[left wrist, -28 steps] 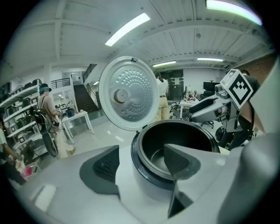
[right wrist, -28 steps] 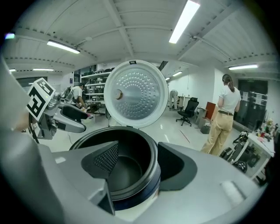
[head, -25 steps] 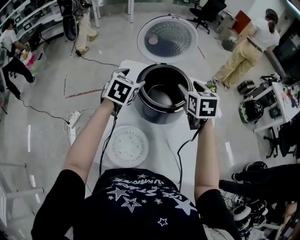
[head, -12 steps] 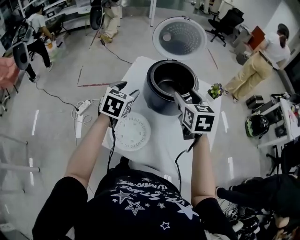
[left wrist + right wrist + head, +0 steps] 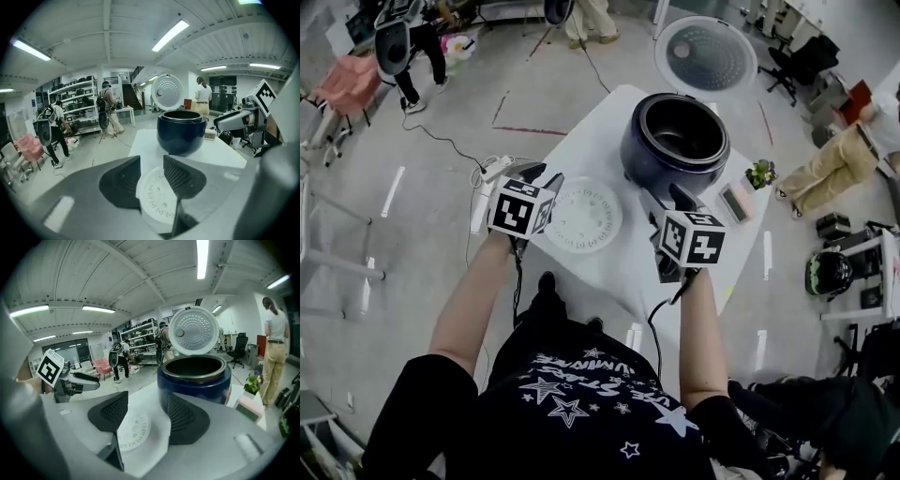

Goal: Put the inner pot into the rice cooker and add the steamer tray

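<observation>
Head view showed the left tongs (image 5: 544, 173) with jaws apart and empty, poised at the left edge of the steamer tray (image 5: 581, 216). The tray lay flat on the white surface (image 5: 614, 272), not yet added. Beyond it the rice cooker (image 5: 649, 159) stood open with the inner pot (image 5: 694, 131) apparently seated inside, so that step looked done. The right tongs (image 5: 667, 195), likewise parted and holding nothing, hovered just before the cooker. A small plant (image 5: 759, 173) sat near the surface's right edge. Around it spread a grey floor (image 5: 394, 262) with a trailing cable (image 5: 450, 142) at left and a person (image 5: 844, 155) standing at right.
</observation>
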{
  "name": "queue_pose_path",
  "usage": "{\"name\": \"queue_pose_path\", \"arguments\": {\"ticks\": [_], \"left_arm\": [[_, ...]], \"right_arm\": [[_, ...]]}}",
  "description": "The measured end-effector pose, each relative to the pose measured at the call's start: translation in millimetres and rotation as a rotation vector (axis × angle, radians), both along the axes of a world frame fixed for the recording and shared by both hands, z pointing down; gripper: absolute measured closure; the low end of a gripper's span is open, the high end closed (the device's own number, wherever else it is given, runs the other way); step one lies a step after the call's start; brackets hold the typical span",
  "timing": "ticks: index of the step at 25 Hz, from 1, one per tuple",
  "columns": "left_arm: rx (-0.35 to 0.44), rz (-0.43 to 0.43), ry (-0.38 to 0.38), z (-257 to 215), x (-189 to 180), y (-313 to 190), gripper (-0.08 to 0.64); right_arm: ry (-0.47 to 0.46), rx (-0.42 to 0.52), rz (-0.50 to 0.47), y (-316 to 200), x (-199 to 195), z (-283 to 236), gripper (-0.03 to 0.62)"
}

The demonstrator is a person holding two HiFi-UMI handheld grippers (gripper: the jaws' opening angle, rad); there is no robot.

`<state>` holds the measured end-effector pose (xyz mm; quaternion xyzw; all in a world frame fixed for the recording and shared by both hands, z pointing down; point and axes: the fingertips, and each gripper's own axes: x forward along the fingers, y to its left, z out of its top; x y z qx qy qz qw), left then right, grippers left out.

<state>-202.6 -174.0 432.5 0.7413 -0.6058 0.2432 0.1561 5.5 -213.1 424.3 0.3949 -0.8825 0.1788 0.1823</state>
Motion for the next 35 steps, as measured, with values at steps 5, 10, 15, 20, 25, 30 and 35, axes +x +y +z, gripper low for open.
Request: {"name": "queue_pose_path", "arguments": {"ticks": [5, 10, 15, 20, 25, 30, 35], "left_arm": [[-0.044, -0.065, 0.021, 19.5, -18.3, 34.5, 0.428], [-0.086, -0.091, 0.038, 40.2, -38.6, 44.7, 0.484], [-0.130, -0.090, 0.056, 68.9, -56.7, 41.7, 0.523], [-0.189, -0.039, 0.063, 96.3, -77.4, 36.0, 0.554], [-0.244, 0.029, 0.086, 113.7, -86.0, 10.3, 0.554], [-0.298, 0.130, 0.099, 140.0, -92.4, -15.0, 0.554], [-0.334, 0.229, 0.123, 160.1, -89.0, -23.7, 0.554]], "right_arm": [[0.017, -0.089, -0.045, 22.5, -16.4, 35.0, 0.301], [0.034, -0.175, -0.034, 35.1, -29.5, 69.5, 0.299], [0.086, -0.247, 0.016, 39.3, -37.5, 109.9, 0.301], [0.132, -0.321, 0.080, 47.6, -52.7, 144.6, 0.307], [0.174, -0.408, 0.157, 45.9, -49.3, 172.9, 0.334], [0.215, -0.478, 0.254, 43.2, -47.9, 199.5, 0.360], [0.244, -0.505, 0.346, 45.5, -45.7, 212.3, 0.448]]}}
